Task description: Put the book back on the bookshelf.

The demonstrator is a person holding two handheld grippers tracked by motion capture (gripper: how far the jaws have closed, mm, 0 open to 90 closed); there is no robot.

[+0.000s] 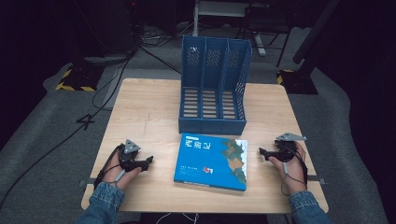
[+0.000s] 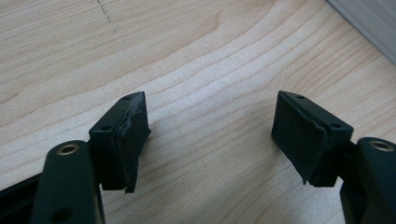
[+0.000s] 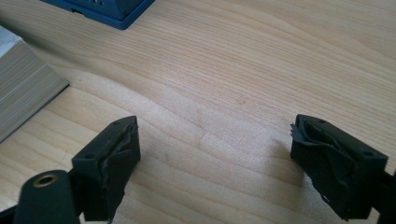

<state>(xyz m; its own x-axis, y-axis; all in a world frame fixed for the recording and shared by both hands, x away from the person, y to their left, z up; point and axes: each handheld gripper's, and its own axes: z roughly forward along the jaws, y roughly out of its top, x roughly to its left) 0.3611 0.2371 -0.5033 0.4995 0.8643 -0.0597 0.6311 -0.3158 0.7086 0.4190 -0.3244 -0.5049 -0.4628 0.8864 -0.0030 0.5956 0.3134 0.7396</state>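
A blue-covered book (image 1: 212, 162) lies flat on the wooden table (image 1: 149, 107), just in front of a blue three-slot file holder (image 1: 214, 88). My left gripper (image 1: 148, 162) rests on the table left of the book, pointing toward it, jaws open with only bare wood between them (image 2: 210, 135). My right gripper (image 1: 262, 153) sits right of the book, pointing at its edge, and is open as well (image 3: 215, 158). The book's page edges (image 3: 23, 88) show at the left of the right gripper view, and a corner of the file holder (image 3: 107, 11) at the top.
Cables (image 1: 107, 88) run over the dark floor left of the table. Chair and stand legs (image 1: 261, 28) rise behind the file holder. Bare wood (image 1: 140, 116) stretches left of the file holder and around both hands.
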